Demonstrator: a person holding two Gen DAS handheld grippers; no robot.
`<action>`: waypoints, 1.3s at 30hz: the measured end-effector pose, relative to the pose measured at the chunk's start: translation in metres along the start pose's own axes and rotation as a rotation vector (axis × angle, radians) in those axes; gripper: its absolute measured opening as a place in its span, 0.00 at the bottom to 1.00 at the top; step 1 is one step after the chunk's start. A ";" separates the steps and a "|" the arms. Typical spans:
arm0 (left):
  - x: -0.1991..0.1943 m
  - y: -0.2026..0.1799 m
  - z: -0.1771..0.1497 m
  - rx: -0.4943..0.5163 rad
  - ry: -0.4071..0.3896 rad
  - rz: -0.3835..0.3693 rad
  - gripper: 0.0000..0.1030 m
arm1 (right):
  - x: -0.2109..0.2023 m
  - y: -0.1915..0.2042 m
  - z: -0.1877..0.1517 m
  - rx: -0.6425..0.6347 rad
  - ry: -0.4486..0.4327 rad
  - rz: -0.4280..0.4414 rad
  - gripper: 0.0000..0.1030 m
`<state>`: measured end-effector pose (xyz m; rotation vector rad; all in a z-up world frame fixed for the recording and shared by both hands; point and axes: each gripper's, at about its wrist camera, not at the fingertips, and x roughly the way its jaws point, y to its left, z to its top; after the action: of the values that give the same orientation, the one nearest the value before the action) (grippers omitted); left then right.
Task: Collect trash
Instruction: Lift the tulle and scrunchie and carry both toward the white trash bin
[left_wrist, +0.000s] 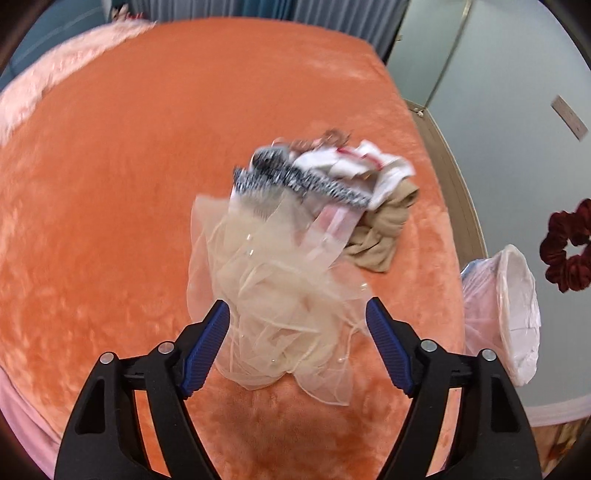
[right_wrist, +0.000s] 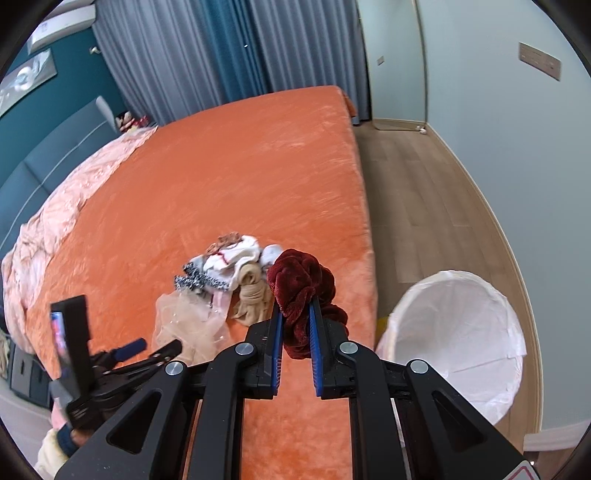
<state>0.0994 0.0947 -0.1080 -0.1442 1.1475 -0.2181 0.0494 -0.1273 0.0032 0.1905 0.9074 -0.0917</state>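
My left gripper (left_wrist: 297, 304) is open over the orange bed (left_wrist: 110, 184). A sheer beige tulle piece (left_wrist: 280, 280) lies between its blue pads (left_wrist: 208, 343), which stand clear of it. Behind the tulle is a pile of a black-and-white trim (left_wrist: 295, 181), white cloth (left_wrist: 354, 166) and a tan stocking (left_wrist: 384, 229). My right gripper (right_wrist: 296, 306) is shut on a dark red velvet scrunchie (right_wrist: 299, 280), held above the bed's right edge. The scrunchie (left_wrist: 569, 247) also shows at the right of the left wrist view. My left gripper (right_wrist: 159, 347) appears low at the left, beside the tulle (right_wrist: 188, 325).
A bin with a white liner (right_wrist: 458, 343) stands on the wood floor (right_wrist: 424, 203) beside the bed (right_wrist: 258, 166), just right of the scrunchie; the bin (left_wrist: 517, 314) also shows past the bed's edge. A pink duvet (right_wrist: 55, 221) covers the bed's left. Curtains (right_wrist: 221, 55) hang behind.
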 end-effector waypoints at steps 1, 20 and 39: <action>0.005 0.004 -0.001 -0.019 0.015 -0.008 0.72 | 0.003 0.003 0.000 -0.005 0.006 -0.001 0.12; 0.002 -0.033 -0.010 0.100 0.013 -0.053 0.02 | 0.016 0.002 0.002 -0.019 0.039 -0.021 0.12; -0.085 -0.241 0.011 0.390 -0.129 -0.297 0.02 | -0.023 -0.124 -0.003 0.159 0.055 -0.194 0.12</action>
<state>0.0523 -0.1177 0.0259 0.0182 0.9330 -0.6809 0.0126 -0.2482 0.0041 0.2535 0.9722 -0.3412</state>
